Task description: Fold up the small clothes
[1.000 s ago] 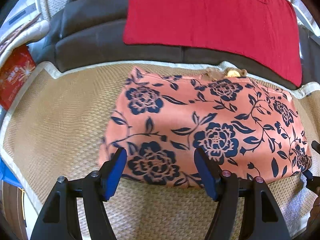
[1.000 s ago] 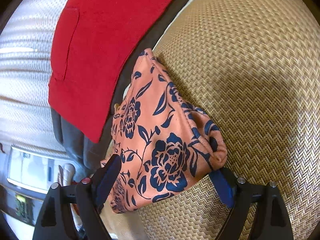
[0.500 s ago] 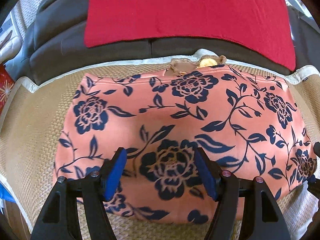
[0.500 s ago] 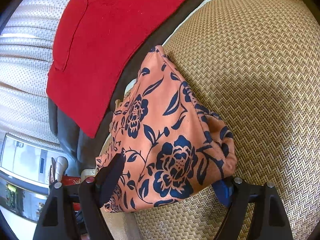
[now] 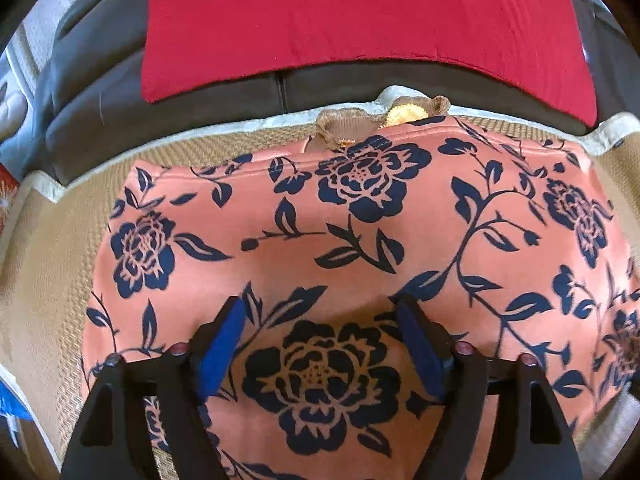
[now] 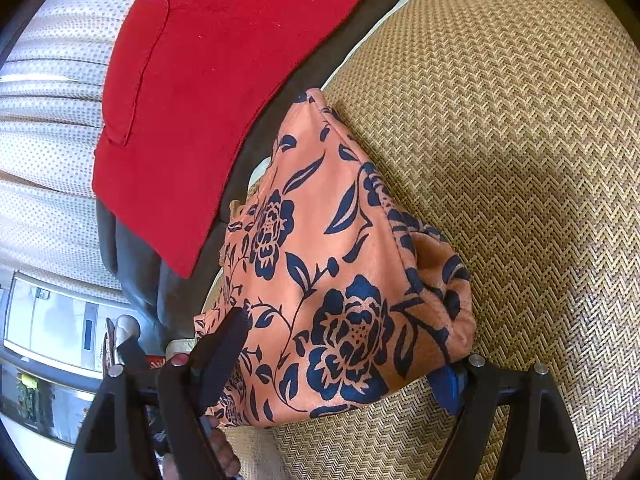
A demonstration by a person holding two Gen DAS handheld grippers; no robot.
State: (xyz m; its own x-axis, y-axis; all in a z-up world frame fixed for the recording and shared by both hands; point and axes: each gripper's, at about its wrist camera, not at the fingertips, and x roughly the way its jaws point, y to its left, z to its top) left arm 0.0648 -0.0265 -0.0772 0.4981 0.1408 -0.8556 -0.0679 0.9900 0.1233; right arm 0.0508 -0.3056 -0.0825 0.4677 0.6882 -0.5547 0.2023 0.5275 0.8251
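We note floral cloth (image 5: 360, 248) folded on woven mat (image 6: 520, 160), near sofa back. Left claw (image 5: 320, 344) spread above it, holding nothing. Right claw (image 6: 340, 360) straddles bunched corner (grip unclear, cannot tell). Soft, light, limp; pinch at hem corners.

garment (image 5: 360, 240) on woven mat (image 5: 44, 264), cloth (image 5: 360, 16) on sofa back (image 5: 100, 92) behind

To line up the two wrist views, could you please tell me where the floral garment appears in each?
Left wrist: floral garment fills the centre and bottom.
Right wrist: it sits lower centre, running diagonally.
Shared landmark: red cloth, beyond the garment in both.
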